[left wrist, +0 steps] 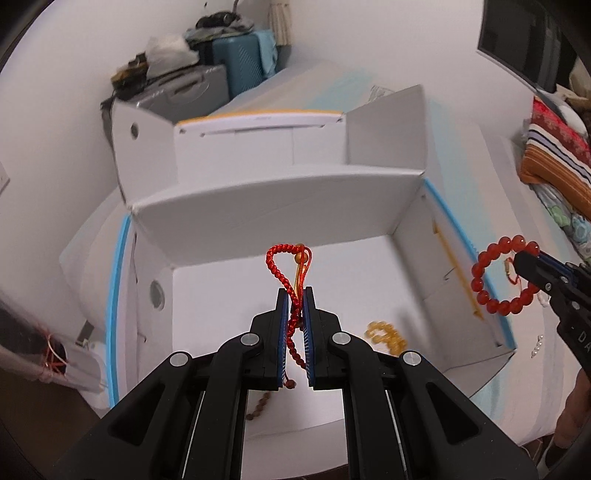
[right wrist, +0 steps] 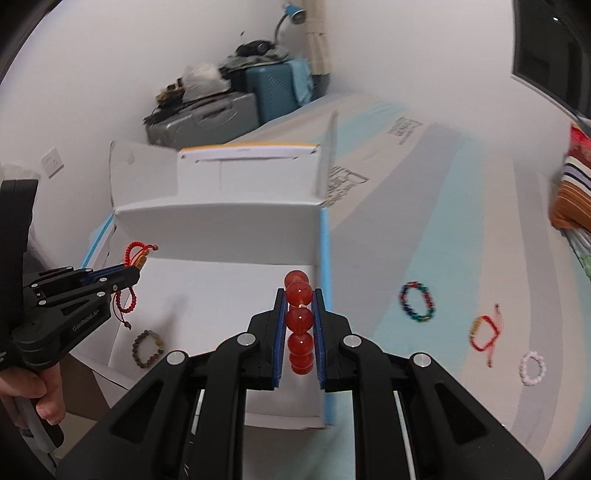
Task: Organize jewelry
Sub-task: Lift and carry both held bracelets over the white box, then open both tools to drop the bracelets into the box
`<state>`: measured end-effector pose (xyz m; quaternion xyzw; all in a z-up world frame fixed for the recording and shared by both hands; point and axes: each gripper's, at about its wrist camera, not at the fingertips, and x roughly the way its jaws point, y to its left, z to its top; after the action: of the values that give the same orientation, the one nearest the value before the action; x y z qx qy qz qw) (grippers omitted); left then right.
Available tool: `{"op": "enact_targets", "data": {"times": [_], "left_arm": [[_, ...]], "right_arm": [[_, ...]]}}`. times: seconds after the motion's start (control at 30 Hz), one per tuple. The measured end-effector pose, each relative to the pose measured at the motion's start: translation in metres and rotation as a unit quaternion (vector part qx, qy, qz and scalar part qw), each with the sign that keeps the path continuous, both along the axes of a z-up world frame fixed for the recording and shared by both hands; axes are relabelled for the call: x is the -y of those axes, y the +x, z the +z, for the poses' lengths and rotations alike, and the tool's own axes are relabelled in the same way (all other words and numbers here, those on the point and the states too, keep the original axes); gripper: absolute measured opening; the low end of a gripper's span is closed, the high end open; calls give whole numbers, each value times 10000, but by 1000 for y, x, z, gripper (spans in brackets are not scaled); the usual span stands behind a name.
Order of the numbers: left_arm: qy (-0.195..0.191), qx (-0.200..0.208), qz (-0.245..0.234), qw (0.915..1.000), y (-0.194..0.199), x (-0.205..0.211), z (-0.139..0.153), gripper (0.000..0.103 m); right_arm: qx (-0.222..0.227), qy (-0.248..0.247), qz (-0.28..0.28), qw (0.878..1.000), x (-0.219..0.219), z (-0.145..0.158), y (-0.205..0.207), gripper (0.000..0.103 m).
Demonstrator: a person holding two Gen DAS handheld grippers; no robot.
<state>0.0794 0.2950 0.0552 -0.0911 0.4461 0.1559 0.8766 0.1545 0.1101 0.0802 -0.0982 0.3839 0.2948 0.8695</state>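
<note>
Bracelets (right wrist: 416, 302) on blue-striped white surface (right wrist: 461, 229), suitcases (right wrist: 273, 88) behind.

Walls: plain white, beyond the jaws (right wrist: 110, 74).
Far corner: teal suitcase (right wrist: 273, 88) beside a grey suitcase (right wrist: 207, 114), clutter piled on top.
Lamp: blue, above the suitcases (right wrist: 295, 14).
Socket: on the wall, left of the jaws (right wrist: 51, 162).
Right edge: striped cushion (left wrist: 554, 155).

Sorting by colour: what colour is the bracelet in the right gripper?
Red beads, clearest in the left wrist view.
</note>
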Motion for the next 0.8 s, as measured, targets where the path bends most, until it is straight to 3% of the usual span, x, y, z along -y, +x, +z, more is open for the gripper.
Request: {"op": "enact_targets", "data": {"times": [0.2,0.57,0.8], "left_arm": [[-132,-332,150,9992,1,-17,-24,7],[-377,-1129,184,9927,13,-29,-68,7],[-295,-1366,184,9900,14,-29,-72,11]], "right_arm": [[-273,-210,281,9990,-34,-28,2,12],[-951,-758,256,9923,-68,-85,22,12],[-1043,-895,191,9903,-71,-98,24,12]]}}
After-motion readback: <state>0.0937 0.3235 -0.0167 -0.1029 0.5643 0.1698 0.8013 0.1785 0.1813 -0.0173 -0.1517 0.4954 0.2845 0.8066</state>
